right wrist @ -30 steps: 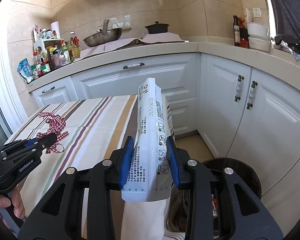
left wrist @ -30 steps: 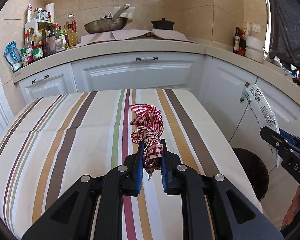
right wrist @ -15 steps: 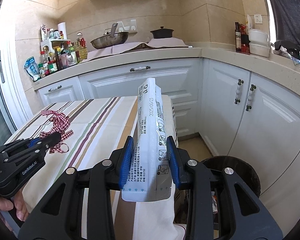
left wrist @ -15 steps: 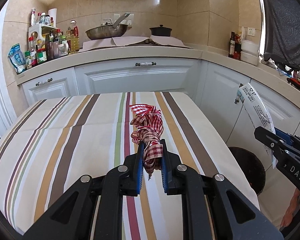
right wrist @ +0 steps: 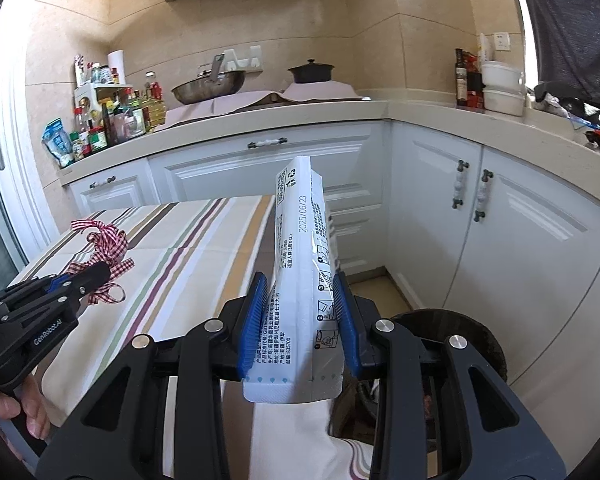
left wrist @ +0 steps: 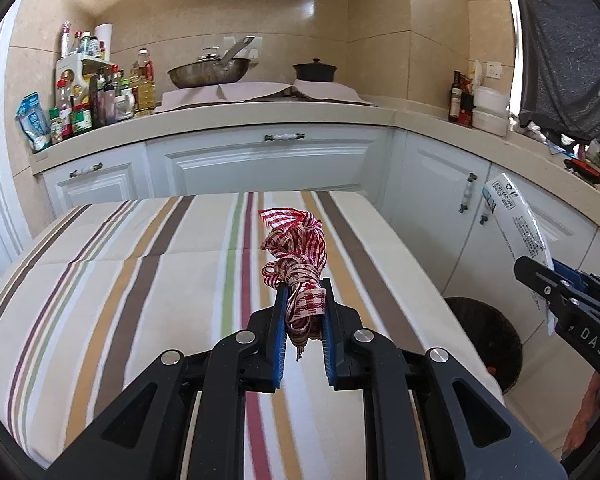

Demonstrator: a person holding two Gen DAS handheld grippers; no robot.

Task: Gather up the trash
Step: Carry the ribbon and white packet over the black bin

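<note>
Left claw (left wrist: 303, 312) pinches a red gingham ribbon (left wrist: 296, 256); right claw (right wrist: 300, 312) clamps a white packet (right wrist: 300, 272), which hides the dark bin (right wrist: 464, 332) partly.

A red-and-white checked ribbon (left wrist: 300, 264) sits between blue pads (left wrist: 279, 332). The tablecloth (left wrist: 140, 280) beneath is cream with brown, tan, green and maroon stripes. The white packet (right wrist: 300, 280) carries dark print.

A striped cloth (left wrist: 148, 280) covers the bench. Beyond its far edge run white cabinets (left wrist: 260, 164) under a beige counter, where a steel wok (left wrist: 208, 74), a black pot (left wrist: 314, 72) and crowded bottles (left wrist: 96, 100) stand.
</note>
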